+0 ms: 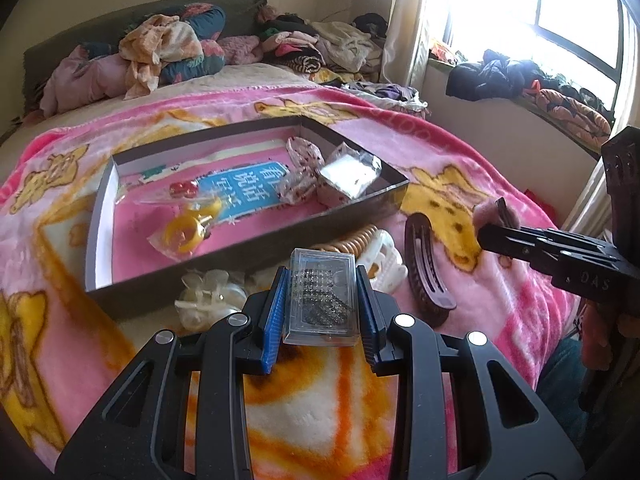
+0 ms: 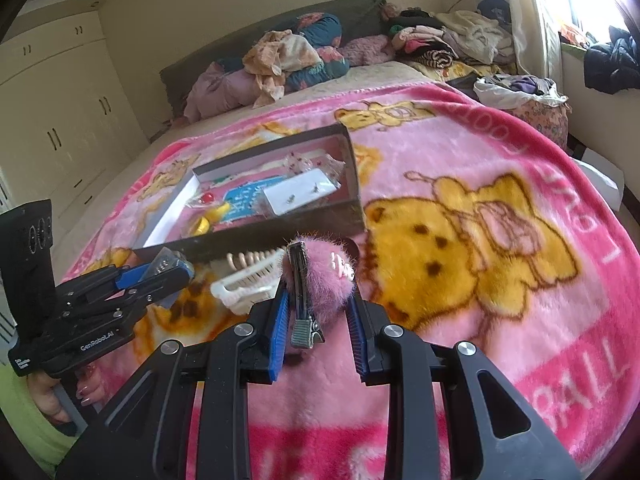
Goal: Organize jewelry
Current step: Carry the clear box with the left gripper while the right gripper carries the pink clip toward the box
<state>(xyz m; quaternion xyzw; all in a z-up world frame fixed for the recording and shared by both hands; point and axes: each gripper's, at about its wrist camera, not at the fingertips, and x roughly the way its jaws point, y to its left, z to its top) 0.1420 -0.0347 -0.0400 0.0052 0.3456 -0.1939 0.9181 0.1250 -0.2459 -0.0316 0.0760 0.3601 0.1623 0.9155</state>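
My left gripper (image 1: 322,280) is shut on a small clear plastic case (image 1: 322,300) with dark studs inside, held above the pink blanket. My right gripper (image 2: 318,296) is shut on a fluffy pink pom-pom hair clip (image 2: 320,276) with a metal clasp. Both hover just in front of a shallow dark box (image 1: 340,220) that holds yellow rings (image 1: 188,234), a red bead packet (image 1: 182,189), a blue card and clear earring packets (image 1: 350,174). In the left wrist view the right gripper (image 1: 490,222) enters from the right with the pink clip. The left gripper (image 2: 176,266) shows at the left of the right wrist view.
On the blanket near the box lie a brown hair clip (image 1: 426,268), a white claw clip (image 1: 382,262), a beige coil band (image 1: 352,242) and a cream scrunchie (image 1: 210,294). Piles of clothes (image 1: 172,52) cover the bed's far end and the windowsill (image 1: 532,80). A hand (image 2: 60,396) grips the left handle.
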